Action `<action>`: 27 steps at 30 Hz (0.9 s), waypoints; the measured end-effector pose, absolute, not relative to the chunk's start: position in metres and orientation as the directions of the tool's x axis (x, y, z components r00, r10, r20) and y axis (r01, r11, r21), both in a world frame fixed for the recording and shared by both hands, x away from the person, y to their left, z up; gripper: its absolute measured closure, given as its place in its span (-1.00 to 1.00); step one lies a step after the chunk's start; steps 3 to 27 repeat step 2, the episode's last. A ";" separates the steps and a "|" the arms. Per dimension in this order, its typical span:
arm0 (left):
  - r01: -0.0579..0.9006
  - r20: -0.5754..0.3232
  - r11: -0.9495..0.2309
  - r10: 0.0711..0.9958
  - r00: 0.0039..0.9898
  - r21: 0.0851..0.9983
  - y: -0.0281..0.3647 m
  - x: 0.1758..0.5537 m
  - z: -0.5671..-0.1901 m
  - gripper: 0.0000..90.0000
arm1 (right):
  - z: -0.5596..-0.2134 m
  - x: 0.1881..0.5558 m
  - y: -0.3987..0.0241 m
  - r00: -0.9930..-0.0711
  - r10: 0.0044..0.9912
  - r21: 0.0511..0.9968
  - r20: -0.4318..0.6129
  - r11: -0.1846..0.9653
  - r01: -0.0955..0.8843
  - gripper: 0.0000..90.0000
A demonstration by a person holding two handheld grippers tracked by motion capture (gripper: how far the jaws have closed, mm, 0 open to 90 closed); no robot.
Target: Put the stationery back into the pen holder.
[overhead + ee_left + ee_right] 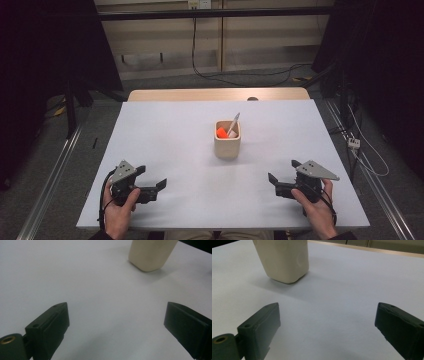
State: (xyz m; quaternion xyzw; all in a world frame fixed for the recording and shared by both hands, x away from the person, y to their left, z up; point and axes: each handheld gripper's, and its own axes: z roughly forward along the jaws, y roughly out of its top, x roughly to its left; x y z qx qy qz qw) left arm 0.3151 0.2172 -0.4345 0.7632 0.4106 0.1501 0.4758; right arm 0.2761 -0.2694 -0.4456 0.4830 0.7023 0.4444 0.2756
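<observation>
A cream square cup [227,142] stands near the middle of the white table [165,135]. An orange object [221,132] and a grey pen [234,123] stick out of it. My left gripper [151,180] rests low at the front left, jaws wide apart with nothing between them. My right gripper [282,171] sits at the front right, also open and empty. In the left gripper view the cup [150,253] stands far ahead to the right of the gripper [116,322]. In the right gripper view the cup [283,258] is ahead on the left of the gripper [327,322].
A wooden strip [217,94] borders the table's far edge. Cables [240,75] trail over the grey floor behind it. Dark curtains [45,45] hang on both sides. A metal rail [52,175] runs along the floor at the left.
</observation>
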 end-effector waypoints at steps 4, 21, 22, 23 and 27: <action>0.489 -0.166 -0.206 0.773 0.612 0.848 0.217 0.316 -0.435 -0.86 | -0.445 0.277 -0.269 -0.387 0.921 0.889 0.037 0.147 0.434 -0.87; 0.489 -0.166 -0.206 0.773 0.612 0.848 0.217 0.316 -0.435 -0.86 | -0.445 0.277 -0.269 -0.387 0.921 0.889 0.037 0.147 0.434 -0.87; 0.489 -0.166 -0.206 0.773 0.612 0.848 0.217 0.316 -0.435 -0.86 | -0.445 0.277 -0.269 -0.387 0.921 0.889 0.037 0.147 0.434 -0.87; 0.489 -0.166 -0.206 0.773 0.612 0.848 0.217 0.316 -0.435 -0.86 | -0.445 0.277 -0.269 -0.387 0.921 0.889 0.037 0.147 0.434 -0.87; 0.489 -0.166 -0.206 0.773 0.612 0.848 0.217 0.316 -0.435 -0.86 | -0.445 0.277 -0.269 -0.387 0.921 0.889 0.037 0.147 0.434 -0.87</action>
